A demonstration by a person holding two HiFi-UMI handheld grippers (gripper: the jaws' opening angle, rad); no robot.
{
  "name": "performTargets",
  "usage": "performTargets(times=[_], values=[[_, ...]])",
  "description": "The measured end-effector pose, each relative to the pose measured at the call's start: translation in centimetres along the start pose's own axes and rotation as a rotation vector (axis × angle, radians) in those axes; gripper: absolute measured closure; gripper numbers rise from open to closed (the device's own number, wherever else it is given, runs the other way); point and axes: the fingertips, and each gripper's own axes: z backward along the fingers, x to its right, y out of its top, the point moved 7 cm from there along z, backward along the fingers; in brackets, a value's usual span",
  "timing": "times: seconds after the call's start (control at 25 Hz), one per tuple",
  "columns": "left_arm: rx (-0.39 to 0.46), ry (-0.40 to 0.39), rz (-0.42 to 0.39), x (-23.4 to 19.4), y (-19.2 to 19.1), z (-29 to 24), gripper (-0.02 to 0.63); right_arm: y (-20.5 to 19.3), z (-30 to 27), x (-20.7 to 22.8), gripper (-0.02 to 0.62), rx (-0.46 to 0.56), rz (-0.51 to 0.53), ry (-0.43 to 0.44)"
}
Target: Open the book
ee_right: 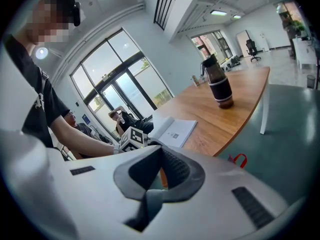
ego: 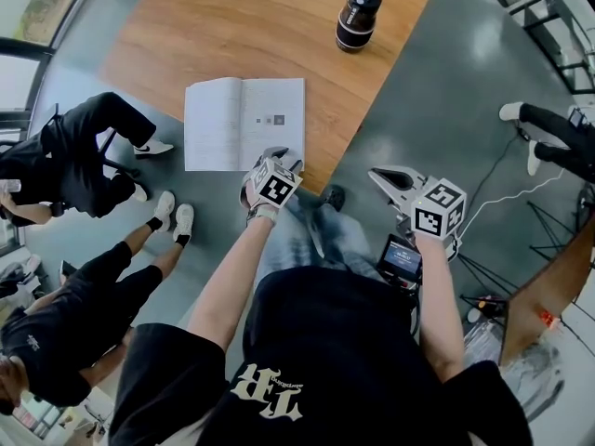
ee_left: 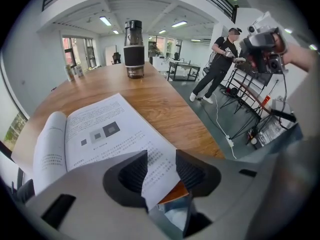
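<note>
The book (ego: 244, 122) lies open and flat on the wooden table (ego: 279, 35), near its front edge, with white printed pages facing up. My left gripper (ego: 277, 156) hovers over the book's near right corner. In the left gripper view its jaws (ee_left: 161, 171) stand open, and the corner of the right-hand page (ee_left: 115, 134) lies between the pads without being pinched. My right gripper (ego: 379, 175) is off the table to the right, above the floor. Its jaws (ee_right: 160, 153) look shut with nothing in them. From there the book (ee_right: 175, 130) shows ahead and to the left.
A black bottle (ego: 358, 17) stands upright at the far side of the table. Several people sit on the floor at the left (ego: 84, 165), and one stands off to the right (ee_left: 220, 59). A white cable (ego: 502, 198) runs across the grey floor on the right.
</note>
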Motion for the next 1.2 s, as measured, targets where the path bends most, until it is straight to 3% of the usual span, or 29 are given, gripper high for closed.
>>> performTargets(times=[0.6,0.8,1.0,1.2], values=[[0.048,0.022,0.078,-0.6,-0.4,0.0,0.449,-0.4,0.2,0.0,0.609,-0.01,0.002,0.004],[0.074,0.033,0.132,-1.6,-0.4,0.3,0.538,-0.5,0.3,-0.3,0.609,-0.018,0.001,0.004],[0.067,0.021,0.147,-1.8,-0.4,0.6,0.566,-0.6,0.2,-0.4,0.609,-0.025,-0.005,0.007],[0.125,0.035,0.171,-2.4,0.4,3.4,0.566,-0.1,0.1,-0.3,0.609,-0.022,-0.01,0.014]])
